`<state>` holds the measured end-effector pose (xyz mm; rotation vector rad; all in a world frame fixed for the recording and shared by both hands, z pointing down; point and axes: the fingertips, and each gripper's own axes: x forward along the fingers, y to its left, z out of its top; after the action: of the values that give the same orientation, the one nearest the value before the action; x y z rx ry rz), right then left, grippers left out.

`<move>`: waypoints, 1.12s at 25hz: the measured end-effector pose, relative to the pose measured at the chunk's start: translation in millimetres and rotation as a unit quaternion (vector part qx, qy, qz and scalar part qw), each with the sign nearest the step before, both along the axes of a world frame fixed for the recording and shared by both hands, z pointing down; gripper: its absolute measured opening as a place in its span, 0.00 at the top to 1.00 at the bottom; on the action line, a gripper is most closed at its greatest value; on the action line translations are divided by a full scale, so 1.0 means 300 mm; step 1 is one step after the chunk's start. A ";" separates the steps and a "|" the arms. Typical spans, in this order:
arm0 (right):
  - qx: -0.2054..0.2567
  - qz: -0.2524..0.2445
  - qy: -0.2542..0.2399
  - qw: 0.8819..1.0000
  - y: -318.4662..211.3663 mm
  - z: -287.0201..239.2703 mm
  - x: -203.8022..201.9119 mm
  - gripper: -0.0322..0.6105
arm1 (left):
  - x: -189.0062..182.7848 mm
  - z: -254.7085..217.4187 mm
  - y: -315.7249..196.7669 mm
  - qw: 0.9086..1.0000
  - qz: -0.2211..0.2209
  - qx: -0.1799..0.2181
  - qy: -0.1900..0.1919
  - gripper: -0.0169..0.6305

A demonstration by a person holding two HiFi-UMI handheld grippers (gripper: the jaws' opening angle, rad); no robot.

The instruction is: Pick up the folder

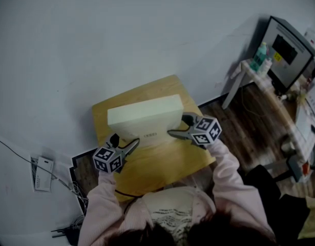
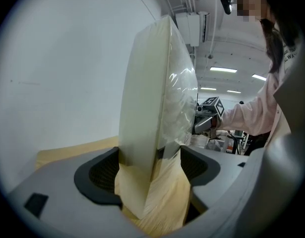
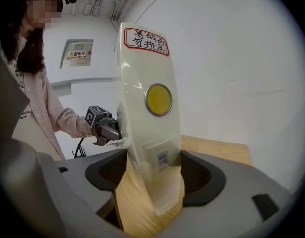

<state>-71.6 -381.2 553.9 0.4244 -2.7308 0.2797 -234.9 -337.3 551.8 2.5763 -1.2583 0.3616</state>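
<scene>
White box-shaped folder [image 3: 150,133] stands upright on light wooden bench [image 1: 147,173], long side across, near the white wall. Its right end face carries a red-bordered white label [image 3: 146,41] at top w/ two lines of Chinese chars, looks like "易碎品 / 勿挤压". Below that is a round yellow disc w/ grey ring [image 3: 158,99], and lower down a small white barcode sticker [image 3: 162,157], digits too small to read. The left end shows clear plastic wrap, creased and shiny, no print seen there. In head view the front face has a short line of small print near the bottom edge, unreadable. A framed wall sign [image 3: 77,53] behind the person has a yellow warning triangle + Chinese chars, prob. "配电箱". Left gripper [image 2: 150,168]: jaws wide, folder's left end sits btwn them, both dark ribbed pads against its sides. Right gripper [image 3: 154,172]: jaws also wide, closed onto the folder's right end, pads touching both sides just beside the barcode sticker. Each gripper is held by a pink-sleeved arm, one at each end. Can't tell if the folder's base is clear of the bench.
</scene>
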 end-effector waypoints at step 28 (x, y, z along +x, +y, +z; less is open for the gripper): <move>0.018 0.018 -0.028 0.999 0.031 -0.080 0.038 0.43 | 0.030 -0.079 0.036 1.000 -0.017 0.014 0.000 0.39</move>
<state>-60.3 -372.0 529.8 0.4825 -2.7894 0.2564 -226.0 -326.6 528.1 2.5744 -1.3158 0.3389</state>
